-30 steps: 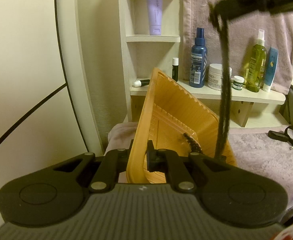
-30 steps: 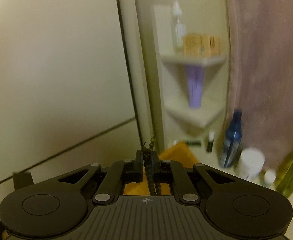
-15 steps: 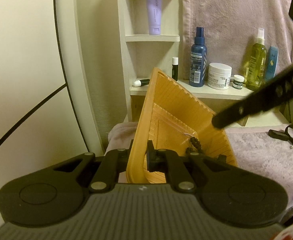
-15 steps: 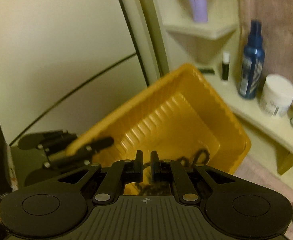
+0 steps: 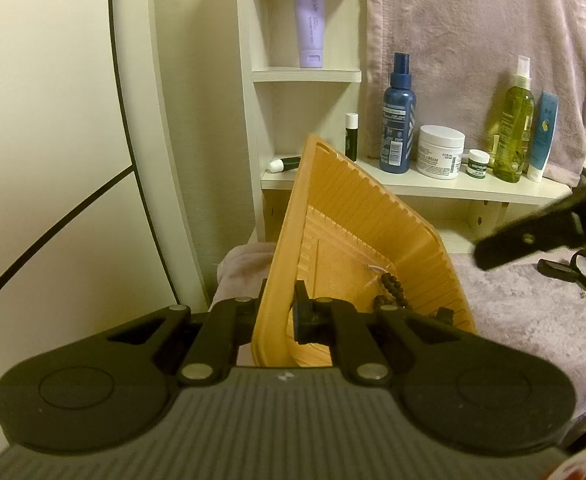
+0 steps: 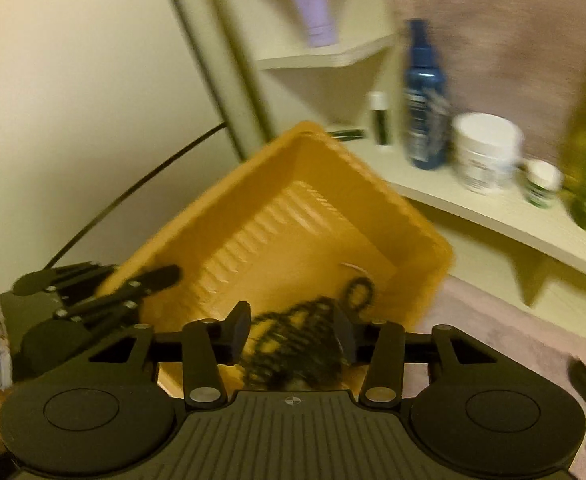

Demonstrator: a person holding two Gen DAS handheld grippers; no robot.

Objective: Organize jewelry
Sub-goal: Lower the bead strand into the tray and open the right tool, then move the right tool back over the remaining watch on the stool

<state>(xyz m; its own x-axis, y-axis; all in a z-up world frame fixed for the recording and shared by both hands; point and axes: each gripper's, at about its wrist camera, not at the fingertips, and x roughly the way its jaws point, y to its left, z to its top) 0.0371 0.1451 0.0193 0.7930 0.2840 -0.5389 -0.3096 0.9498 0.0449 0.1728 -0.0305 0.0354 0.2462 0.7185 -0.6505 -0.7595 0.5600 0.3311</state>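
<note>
My left gripper (image 5: pixel 283 312) is shut on the near rim of an orange ribbed tray (image 5: pixel 357 216) and holds it tilted up on edge. A dark beaded necklace (image 5: pixel 391 290) lies in the tray's low corner. In the right wrist view the same tray (image 6: pixel 293 208) sits below my right gripper (image 6: pixel 291 330), which is open and empty just above the heaped necklace (image 6: pixel 305 336). The left gripper (image 6: pixel 105 292) shows there clamped on the tray's left rim. One right finger (image 5: pixel 541 232) crosses the left wrist view at the right.
A pale shelf (image 5: pixel 433 188) behind the tray carries a blue spray bottle (image 5: pixel 397 120), a white cream jar (image 5: pixel 441 152), a green bottle (image 5: pixel 513 128) and a small tube. A purple tube (image 5: pixel 309 20) stands higher up. A pink fuzzy cloth (image 5: pixel 533 312) covers the surface, with a dark clip (image 5: pixel 573 272) on it.
My right gripper came down from high above with the hanging necklace, opened, and let it drop into the tray. The left gripper kept the tray still.
</note>
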